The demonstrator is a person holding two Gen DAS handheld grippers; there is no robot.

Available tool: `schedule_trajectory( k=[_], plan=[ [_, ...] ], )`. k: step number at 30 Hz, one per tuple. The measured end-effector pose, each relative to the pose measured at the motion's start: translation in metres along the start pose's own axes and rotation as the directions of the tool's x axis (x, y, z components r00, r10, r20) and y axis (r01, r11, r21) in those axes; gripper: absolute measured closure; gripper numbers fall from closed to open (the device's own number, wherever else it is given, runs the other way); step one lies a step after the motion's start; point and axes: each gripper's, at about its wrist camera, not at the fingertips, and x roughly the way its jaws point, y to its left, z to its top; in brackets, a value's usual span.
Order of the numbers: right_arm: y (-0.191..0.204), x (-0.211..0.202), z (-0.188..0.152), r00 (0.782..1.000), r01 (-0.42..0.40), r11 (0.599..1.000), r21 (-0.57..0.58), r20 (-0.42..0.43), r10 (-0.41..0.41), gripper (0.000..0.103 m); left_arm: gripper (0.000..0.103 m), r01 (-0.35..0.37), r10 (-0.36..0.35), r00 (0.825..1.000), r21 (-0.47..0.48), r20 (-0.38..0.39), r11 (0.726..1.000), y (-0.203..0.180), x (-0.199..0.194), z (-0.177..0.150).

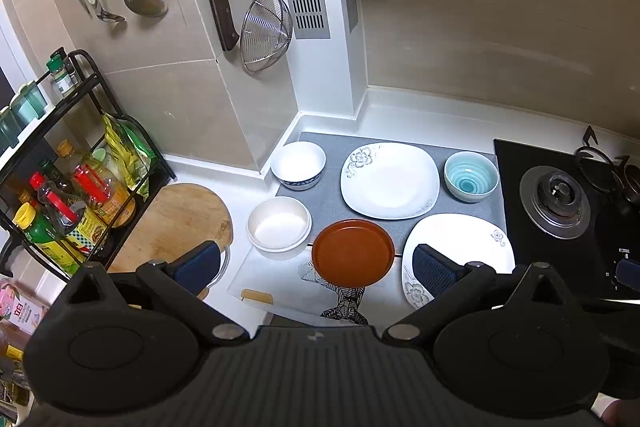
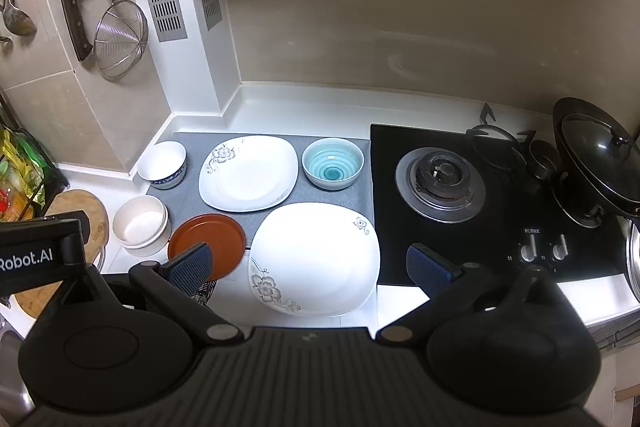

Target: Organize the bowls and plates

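- The black hob (image 2: 500, 211) fills your right side of the white counter (image 2: 304, 99); its left edge runs straight beside the grey mat (image 2: 332, 203), and a lidded wok (image 2: 596, 163) sits at its 3 o'clock side.
- The grey mat lies against the back corner, with a strip of bare counter between it and the wall at 12 o'clock.
- The near floral plate (image 2: 316, 259) rests partly on the mat, and its right edge meets the hob's edge or overlaps it slightly.
- The far floral plate (image 2: 248, 173) sits at 11 o'clock from the near one; their rims are close, and you cannot tell whether they touch.
- The round wooden board (image 1: 176, 223) lies at 9 o'clock, by the black bottle rack (image 1: 84, 155).
- The brown plate (image 1: 353, 251) sits at 9 o'clock from the near floral plate, just beside it, on a pale patterned tray (image 1: 280, 283).
- The cream bowl (image 1: 279, 227) stands at 9 o'clock from the brown plate, rims nearly meeting.
- The teal bowl (image 2: 333, 163) stands at the mat's right rear corner, tight between the far plate and the hob.
- The blue-rimmed white bowl (image 1: 298, 165) occupies the mat's left rear corner, near the tiled wall.
- Your left gripper (image 1: 316, 265) hangs above the brown plate, fingers spread wide, holding nothing.
- Your right gripper (image 2: 310, 267) hangs above the near floral plate, fingers likewise wide apart and empty.
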Motion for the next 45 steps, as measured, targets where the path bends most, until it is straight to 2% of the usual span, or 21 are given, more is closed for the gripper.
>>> schedule_trajectory(
  k=[27, 45],
  plan=[
    [-0.013, 0.013, -0.001, 1.0, -0.005, 1.0, 0.008, -0.024, 0.005, 0.0, 0.001, -0.004, 0.004, 1.0, 0.008, -0.005, 1.0, -0.017, 0.009, -0.006],
    [-0.006, 0.029, 0.003, 0.999, -0.008, 1.0, 0.009, -0.046, 0.009, 0.0, 0.001, 0.0, 0.0, 1.0, 0.012, -0.029, 1.0, -0.009, 0.023, -0.002]
  ],
)
